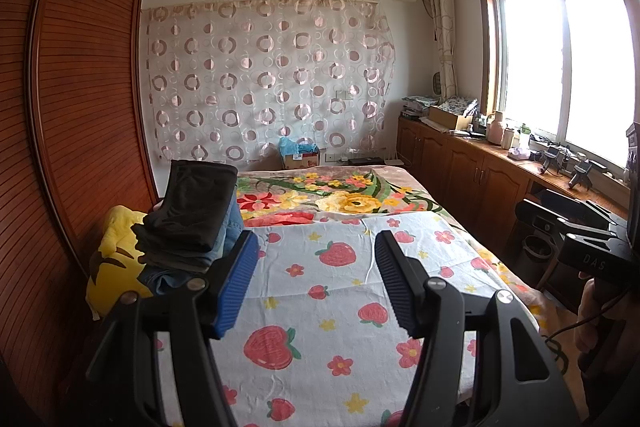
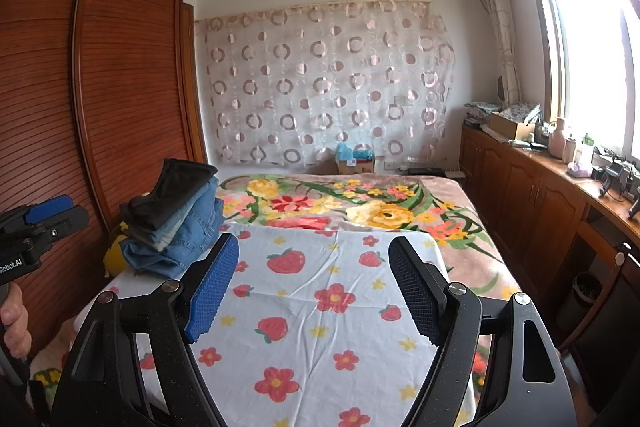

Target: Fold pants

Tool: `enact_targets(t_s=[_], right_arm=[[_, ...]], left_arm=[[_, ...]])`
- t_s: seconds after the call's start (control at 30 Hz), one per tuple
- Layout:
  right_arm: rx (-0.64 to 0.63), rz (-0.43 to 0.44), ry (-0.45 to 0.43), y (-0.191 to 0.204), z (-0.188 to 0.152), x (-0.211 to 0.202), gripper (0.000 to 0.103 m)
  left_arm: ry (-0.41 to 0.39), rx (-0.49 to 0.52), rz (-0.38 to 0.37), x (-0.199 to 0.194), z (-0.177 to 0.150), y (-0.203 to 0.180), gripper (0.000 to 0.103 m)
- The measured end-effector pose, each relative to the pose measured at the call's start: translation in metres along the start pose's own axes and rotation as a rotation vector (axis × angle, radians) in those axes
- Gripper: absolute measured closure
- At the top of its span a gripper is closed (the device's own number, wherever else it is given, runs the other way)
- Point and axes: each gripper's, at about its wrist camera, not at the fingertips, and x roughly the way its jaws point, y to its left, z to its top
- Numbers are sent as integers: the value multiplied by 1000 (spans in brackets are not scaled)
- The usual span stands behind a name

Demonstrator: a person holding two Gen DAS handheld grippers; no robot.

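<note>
Folded pants sit in a stack (image 2: 176,223) at the bed's left edge, black pair on top of jeans. The strawberry sheet (image 2: 320,307) lies bare. Left gripper (image 1: 316,279) and right gripper (image 2: 312,283) both hover open, empty. Folding looks finished, or awaiting another pair.

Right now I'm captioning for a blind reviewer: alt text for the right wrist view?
Open right gripper hovers empty above a strawberry-print sheet on a bed; a stack of folded pants sits at the sheet's far-left edge, beside a wooden wardrobe.
</note>
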Motion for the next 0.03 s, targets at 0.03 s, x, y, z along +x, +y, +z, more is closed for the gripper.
enact_targets(t_s=[0.03], right_arm=[[0,1,1,0,0,0,24]], left_arm=[[0,0,0,0,0,0,43]])
